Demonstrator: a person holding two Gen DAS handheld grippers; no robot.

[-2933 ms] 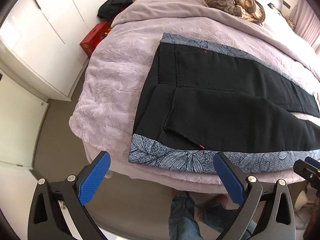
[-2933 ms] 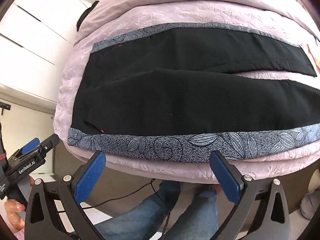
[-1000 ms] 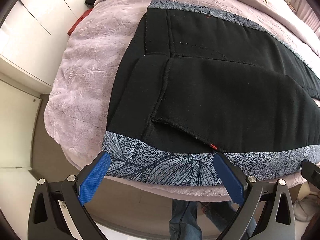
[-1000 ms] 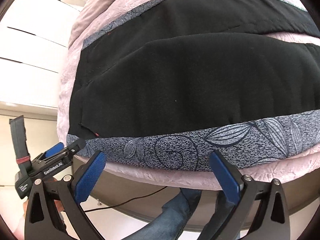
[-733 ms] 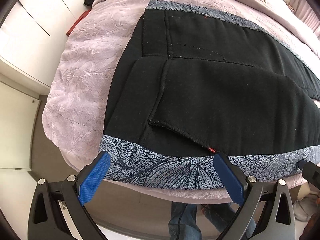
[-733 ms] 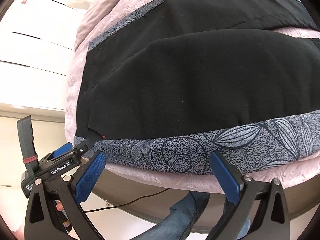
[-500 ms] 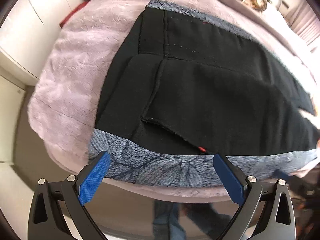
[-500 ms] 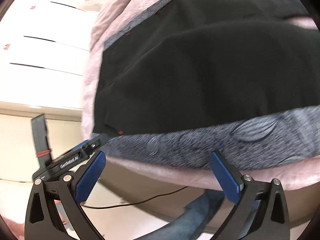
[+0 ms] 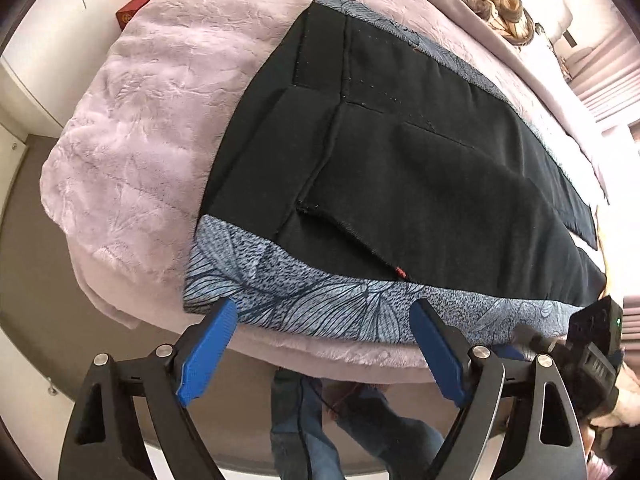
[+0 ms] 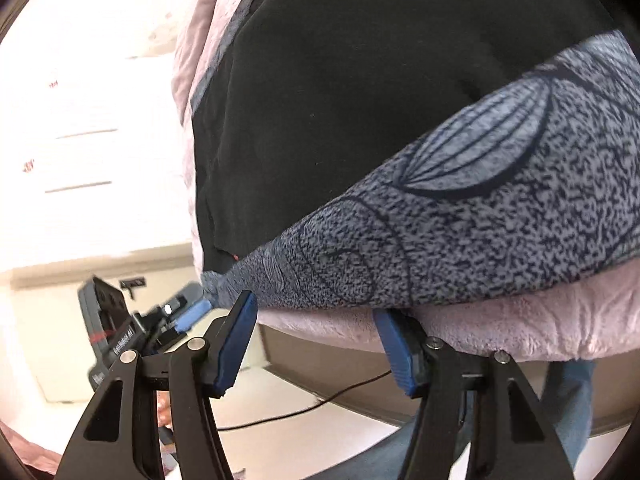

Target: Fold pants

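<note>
Black pants (image 9: 420, 168) with a grey leaf-patterned band (image 9: 320, 296) along the near side lie flat on the bed, waist end to the left. My left gripper (image 9: 323, 312) hovers at that band near the waist corner. Its jaws are closing, and the blue pads (image 9: 208, 344) touch nothing. My right gripper (image 10: 314, 314) is low at the bed's near edge, farther along the patterned band (image 10: 480, 208). Its jaws are closing too, with the band's edge just at the fingertips and no pad pressing on it. The black cloth (image 10: 360, 80) fills the right wrist view above.
A lilac plush cover (image 9: 140, 128) lies under the pants and hangs over the bed edge. A red box (image 9: 140, 4) and white cupboards (image 10: 80, 120) stand to the left. The person's legs in jeans (image 9: 304, 420) and a black cable (image 10: 300, 408) are below.
Both grippers moved in close to the near patterned edge and both pairs of jaws narrowed. The right gripper dropped and rolled, so the band now fills its view.
</note>
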